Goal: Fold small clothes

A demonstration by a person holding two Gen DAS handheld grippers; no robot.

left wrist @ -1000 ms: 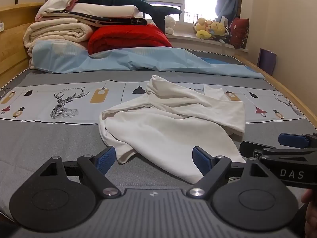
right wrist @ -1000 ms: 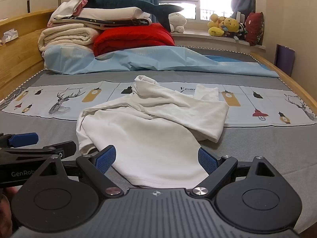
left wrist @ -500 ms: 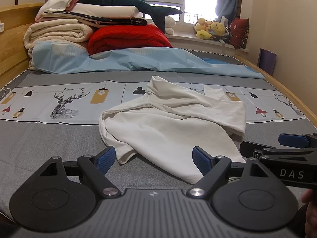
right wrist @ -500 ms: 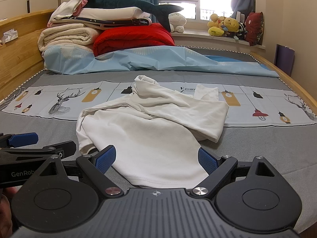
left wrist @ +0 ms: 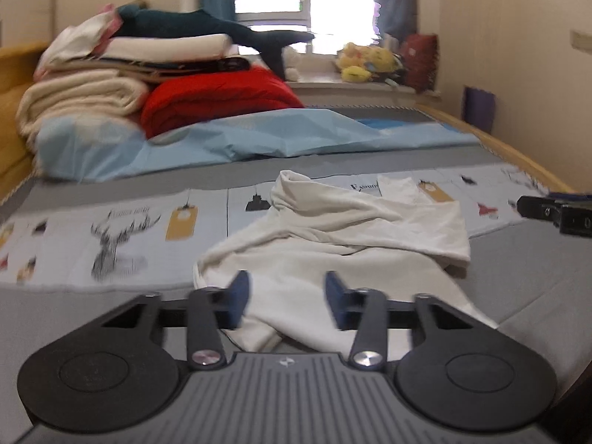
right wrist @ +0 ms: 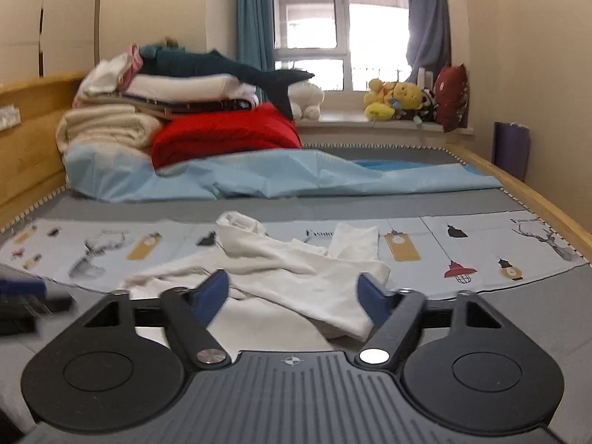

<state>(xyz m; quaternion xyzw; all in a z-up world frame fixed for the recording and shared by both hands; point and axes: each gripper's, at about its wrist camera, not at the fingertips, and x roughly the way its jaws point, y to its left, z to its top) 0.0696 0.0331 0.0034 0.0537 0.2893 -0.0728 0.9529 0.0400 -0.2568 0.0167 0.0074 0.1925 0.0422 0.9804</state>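
Both claws are low over the bed and nothing is gripped, so the fold itself is not yet begun; this reads as the reach for a first grip. The white garment lies crumpled in the middle of the bed, one layer flopped across another, with its collar poking up at twelve o'clock. The left claw has its jaws apart, straddling the near edge of the cloth at six o'clock; whether the blue pads touch fabric cannot be told through the blur. The right claw is also spread wide, framing the garment's draped flap, which runs toward four o'clock in its view. Each claw peeks into the other's view at the edge.

The next move, by the look of it, calls for each claw to pinch a single layer at an edge, then lift and spread the garment flat. Grabbing two layers at once would keep it bunched.
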